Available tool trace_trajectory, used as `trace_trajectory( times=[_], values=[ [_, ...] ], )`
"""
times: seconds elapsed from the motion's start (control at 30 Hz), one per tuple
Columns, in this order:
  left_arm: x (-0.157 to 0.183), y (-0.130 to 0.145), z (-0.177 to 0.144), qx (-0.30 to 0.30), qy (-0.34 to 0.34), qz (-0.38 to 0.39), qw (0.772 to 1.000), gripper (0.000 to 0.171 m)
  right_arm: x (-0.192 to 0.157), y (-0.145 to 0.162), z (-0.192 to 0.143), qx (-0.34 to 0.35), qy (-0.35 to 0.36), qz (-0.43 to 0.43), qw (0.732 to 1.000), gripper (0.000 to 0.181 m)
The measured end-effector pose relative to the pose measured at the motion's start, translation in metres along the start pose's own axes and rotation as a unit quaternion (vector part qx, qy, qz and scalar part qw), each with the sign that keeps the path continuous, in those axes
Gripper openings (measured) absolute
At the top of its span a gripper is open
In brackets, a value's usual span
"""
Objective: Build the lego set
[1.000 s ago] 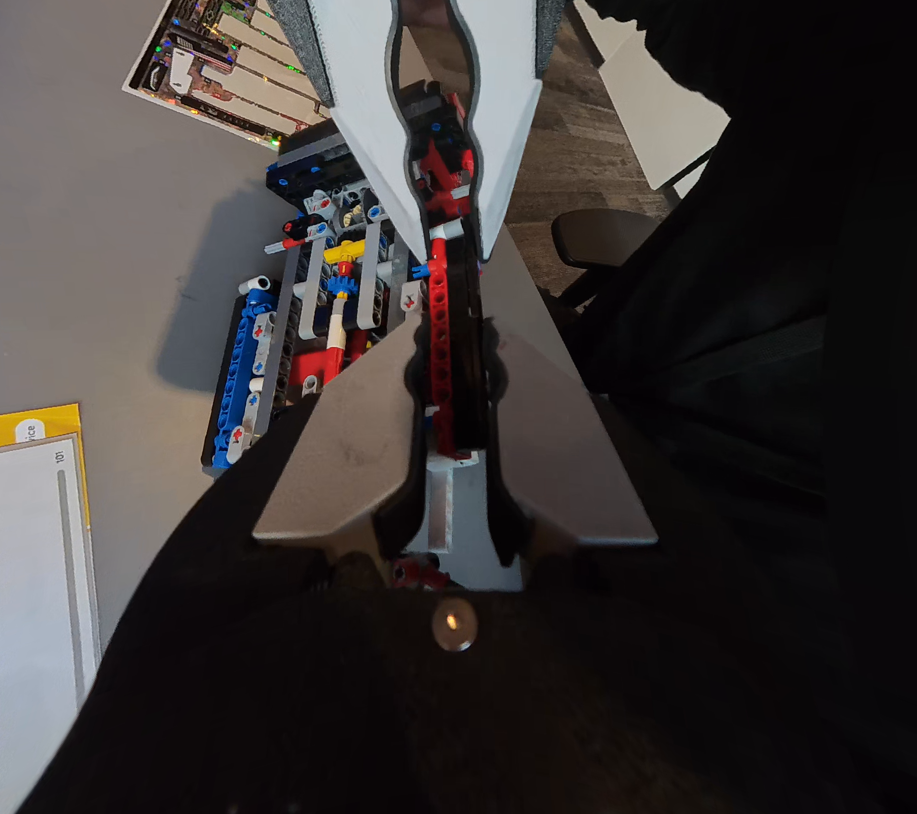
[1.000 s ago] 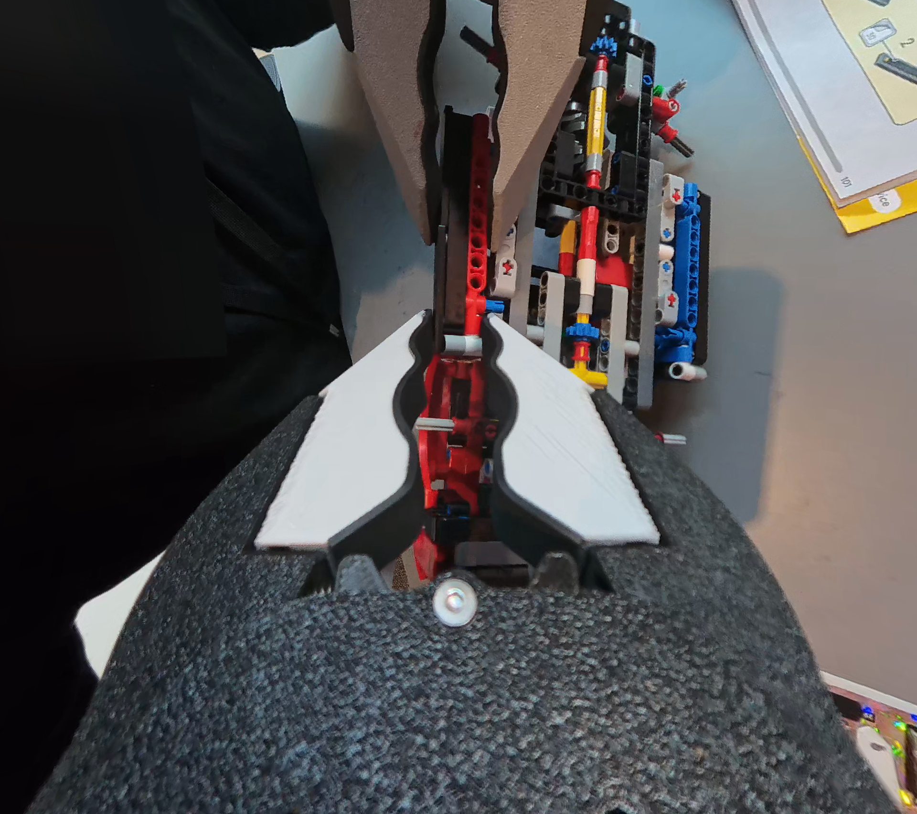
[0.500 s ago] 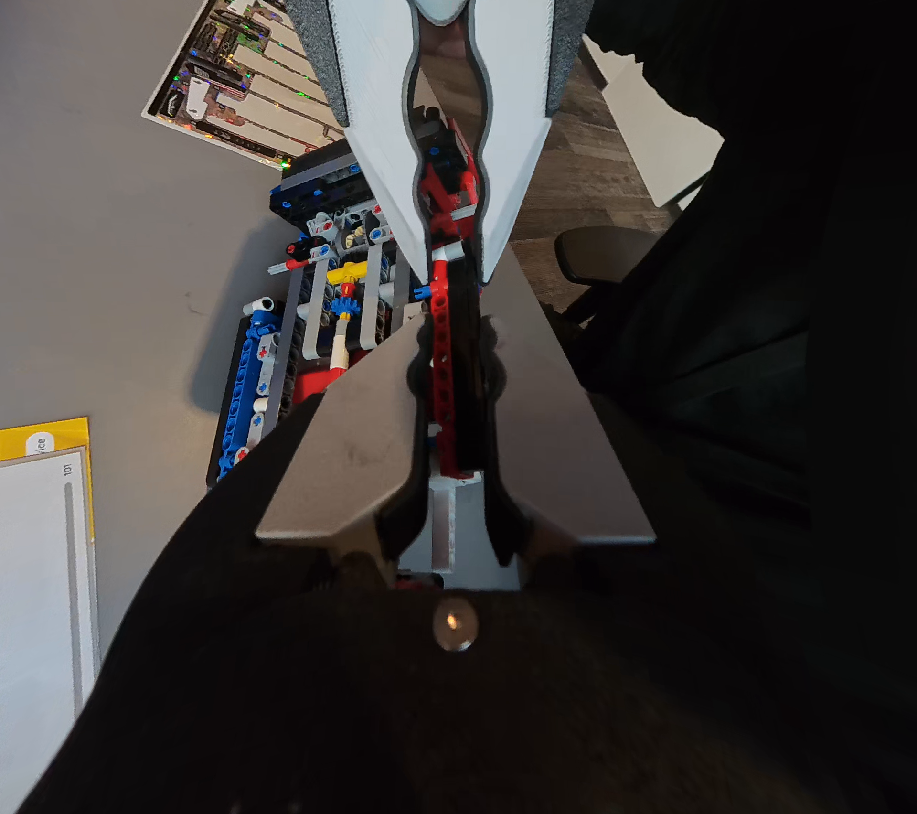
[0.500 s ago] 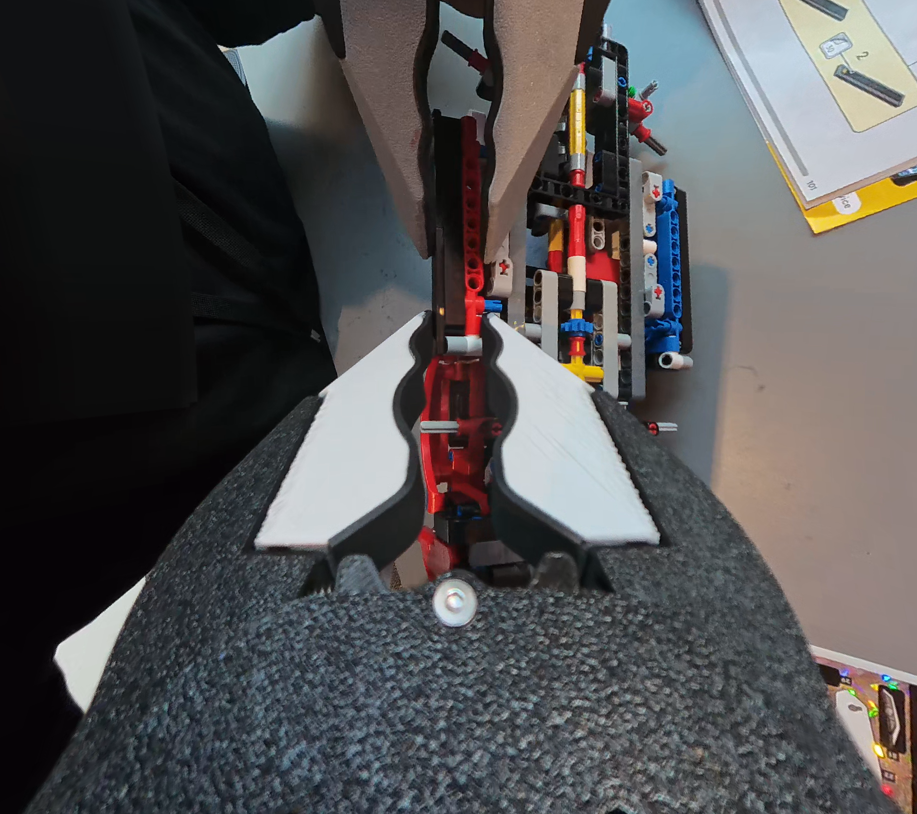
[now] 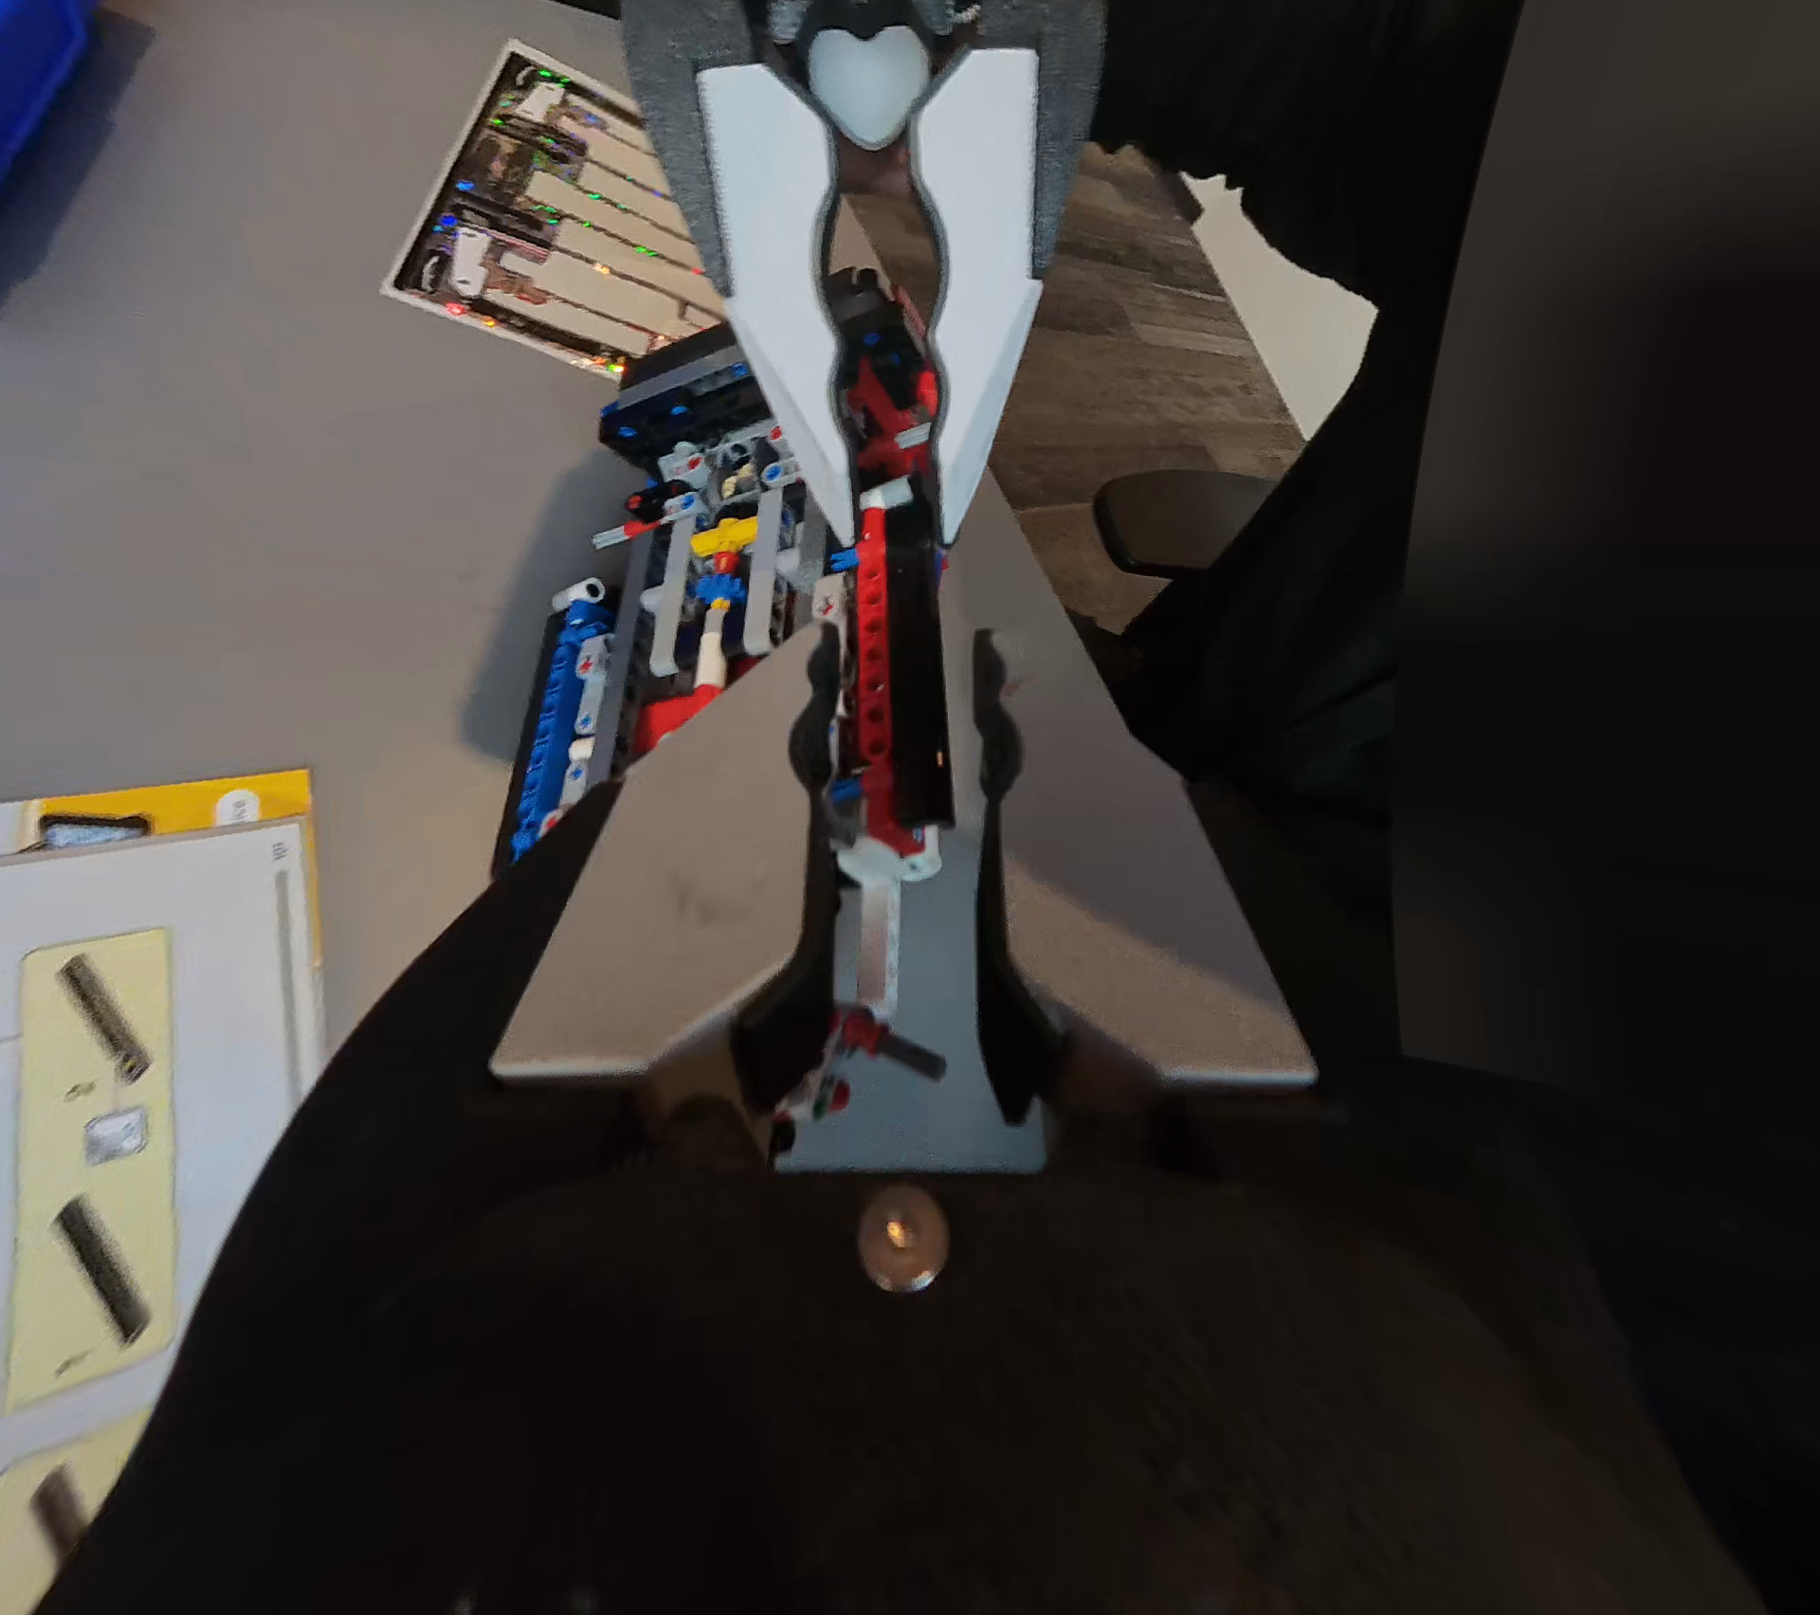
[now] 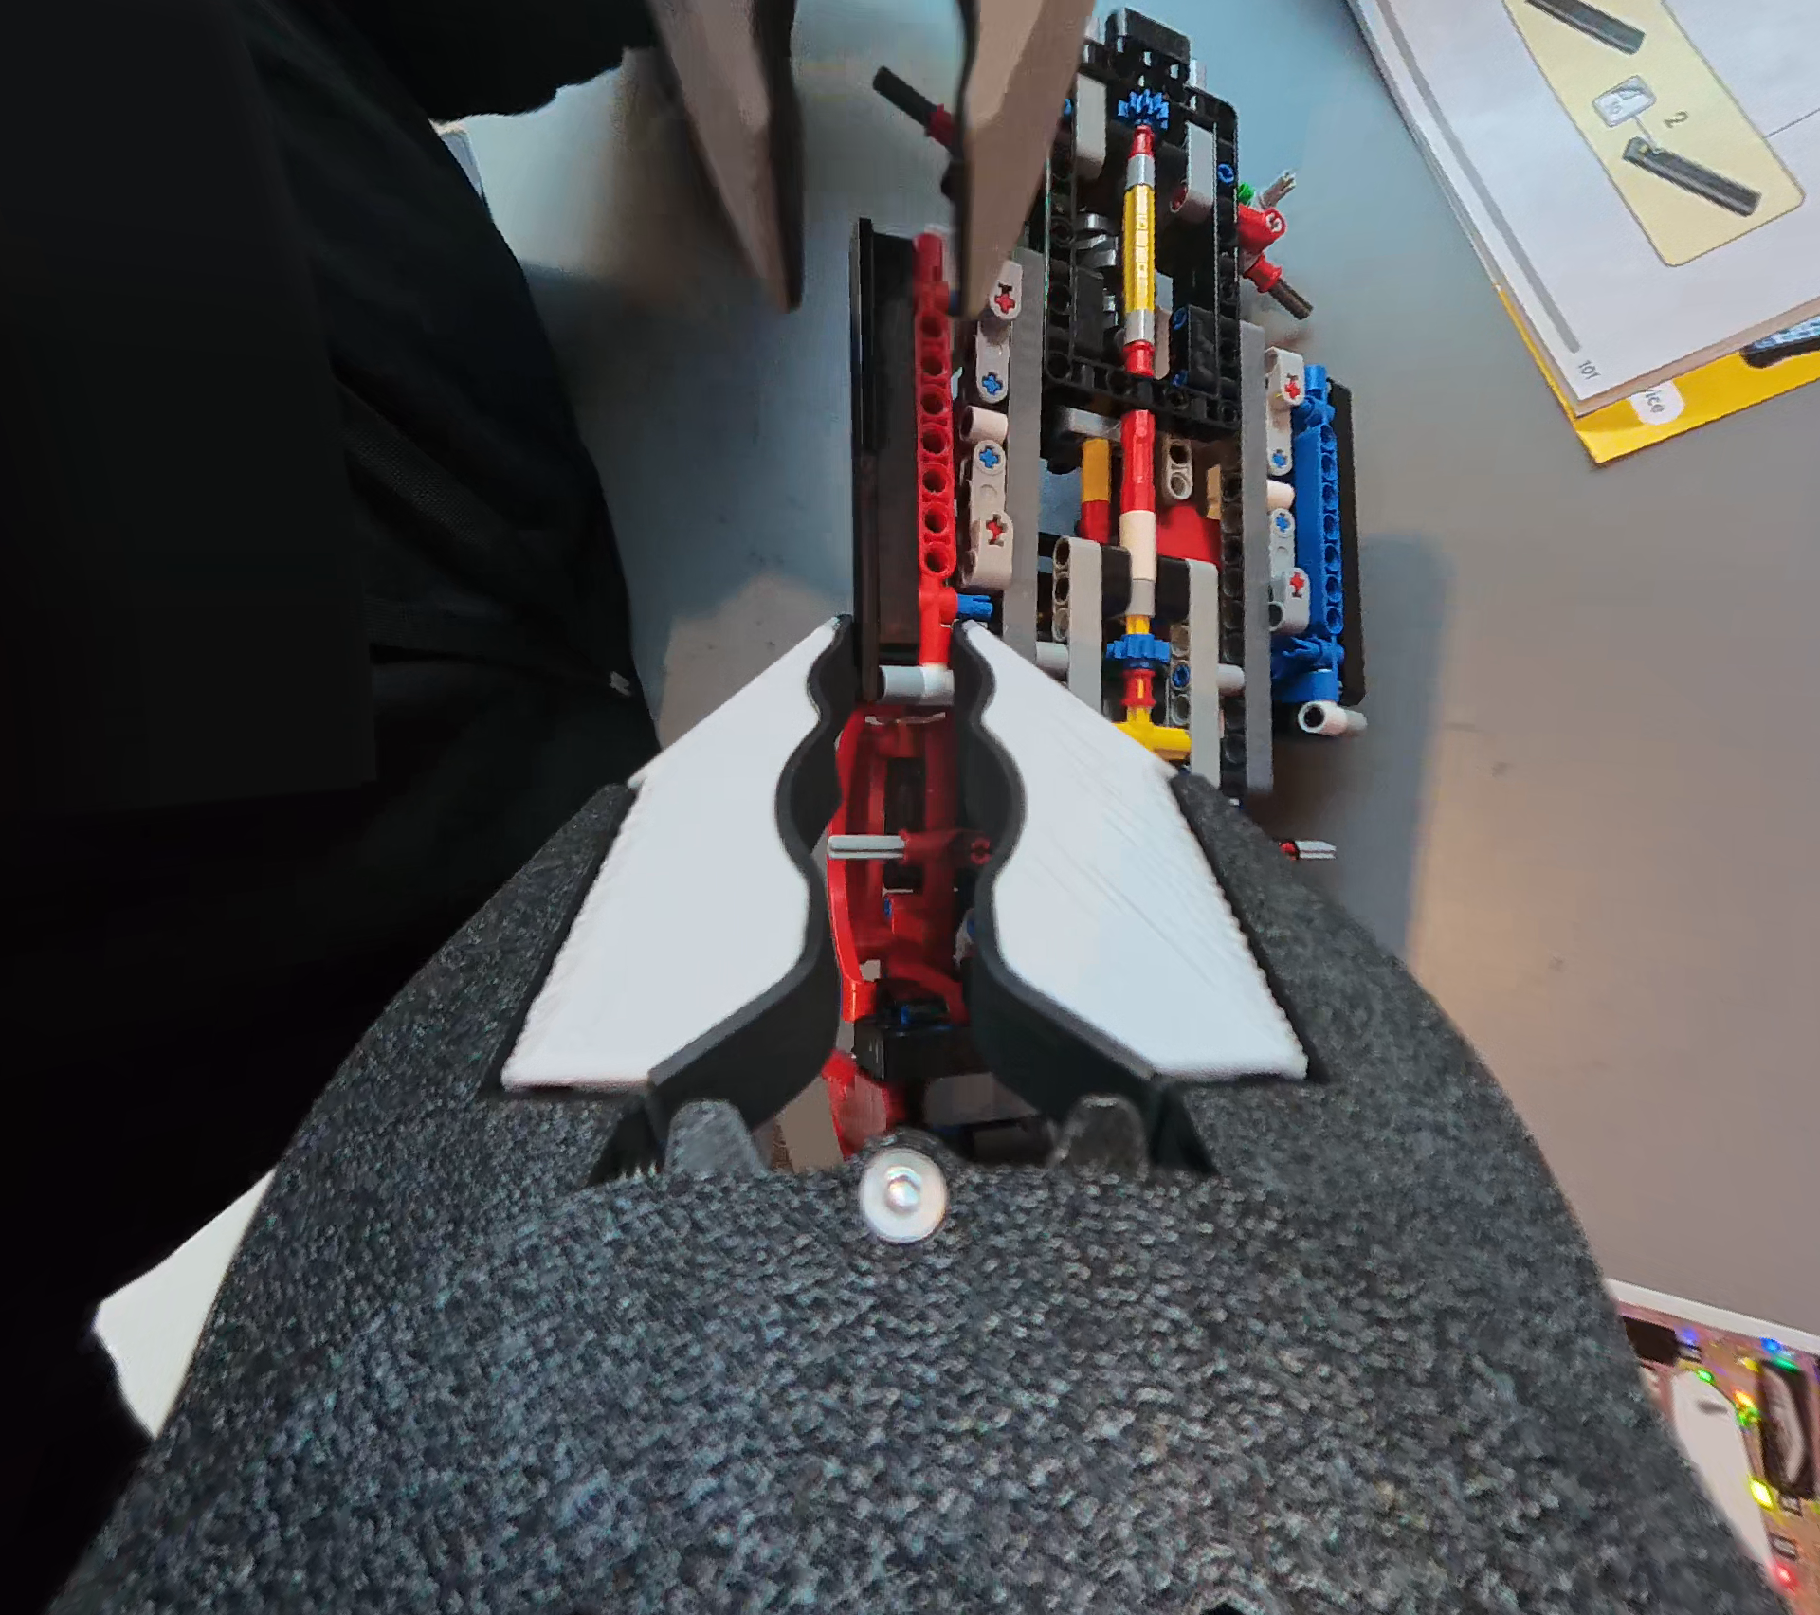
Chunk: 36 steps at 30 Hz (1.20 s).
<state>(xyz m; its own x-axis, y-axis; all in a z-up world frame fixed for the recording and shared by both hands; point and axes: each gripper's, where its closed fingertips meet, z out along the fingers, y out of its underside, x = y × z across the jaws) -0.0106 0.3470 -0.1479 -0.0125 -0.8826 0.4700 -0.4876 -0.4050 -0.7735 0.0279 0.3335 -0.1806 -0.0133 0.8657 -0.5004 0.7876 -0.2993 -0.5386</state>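
Facing tongs over one lego model, two paper sheets on grey surface [image 5: 246, 485].
Left view: left tongs [image 5: 901, 652] spread apart, straddling red beam [image 5: 872, 682] w/o gripping; right tongs [image 5: 891, 524] point back at them. Right view: right tongs [image 6: 901, 632] pinched on lego model [image 6: 1133, 425] red end; booklet [image 6: 1576, 41] upper right.

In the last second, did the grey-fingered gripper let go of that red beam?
Yes. The left gripper has opened: its fingers now stand clear of the red beam, which they pinched before.
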Motion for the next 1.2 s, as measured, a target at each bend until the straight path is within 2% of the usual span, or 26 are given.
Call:
trace_trajectory(
  times=[0.2,0.37,0.53,0.67,0.73,0.93,1.07,1.2],
  values=[
    [0.000,0.005,-0.015,-0.013,0.000,-0.003,1.000,0.034,0.001,0.001,0.001,-0.013,0.033,-0.034,0.999,0.018],
    [0.004,0.013,-0.002,-0.035,0.014,-0.006,0.999,0.039,0.002,0.000,-0.001,-0.005,0.034,-0.031,0.999,0.024],
    [0.002,0.017,0.015,-0.046,0.017,-0.009,0.999,0.035,0.003,-0.003,-0.004,0.006,0.032,-0.029,0.999,0.025],
    [0.000,0.025,0.017,-0.070,0.008,-0.005,0.998,0.038,0.004,-0.001,-0.009,0.011,0.046,-0.032,0.998,0.025],
    [-0.005,0.022,0.005,-0.065,-0.011,0.002,0.998,0.038,0.003,-0.002,-0.017,0.026,0.055,-0.030,0.998,0.025],
    [-0.019,0.002,-0.057,0.010,-0.073,-0.010,0.997,0.043,-0.001,0.005,-0.052,0.099,0.113,-0.009,0.989,0.033],
    [-0.012,0.009,-0.062,0.009,-0.078,0.000,0.997,0.053,0.000,0.024,-0.086,0.186,0.164,0.020,0.969,0.039],
    [-0.015,0.034,-0.051,-0.004,-0.103,0.007,0.995,0.057,0.013,0.069,-0.111,0.224,0.247,0.055,0.941,0.045]
  ],
)
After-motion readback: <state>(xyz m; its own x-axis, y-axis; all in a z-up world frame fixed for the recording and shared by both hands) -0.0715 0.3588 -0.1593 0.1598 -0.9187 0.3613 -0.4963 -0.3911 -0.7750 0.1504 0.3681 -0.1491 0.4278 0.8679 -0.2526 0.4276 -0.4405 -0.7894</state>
